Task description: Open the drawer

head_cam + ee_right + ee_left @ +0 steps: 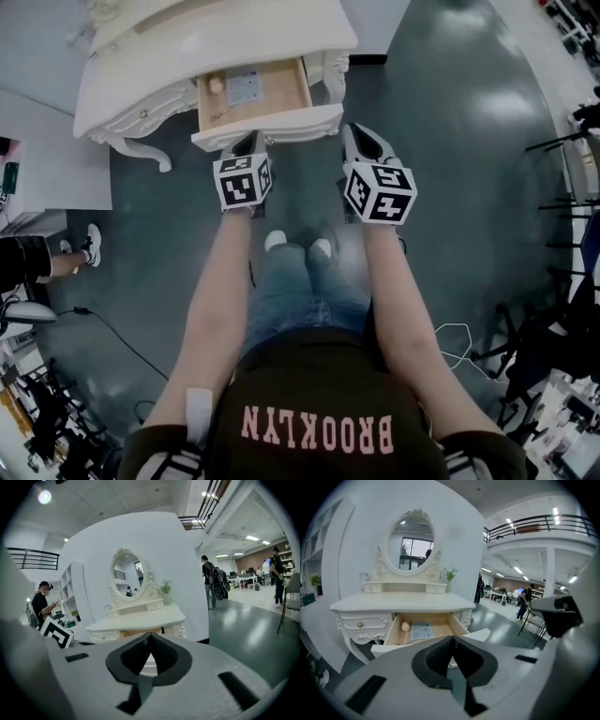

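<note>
While the white, wood-lined drawer [272, 127] stands open in the white carved dressing table [187, 42], the left gripper [246, 142] and right gripper [361, 137], both closed and empty, hover near its front, where a bump could reclose it.

The white desk [403, 603] stands on the dark floor [450, 141], carrying an oval mirror [411, 543] with a small plant [450, 575] at its four o'clock. Its open drawer [459, 624] holds a leaflet [421, 630] and a small round thing [405, 626].
</note>
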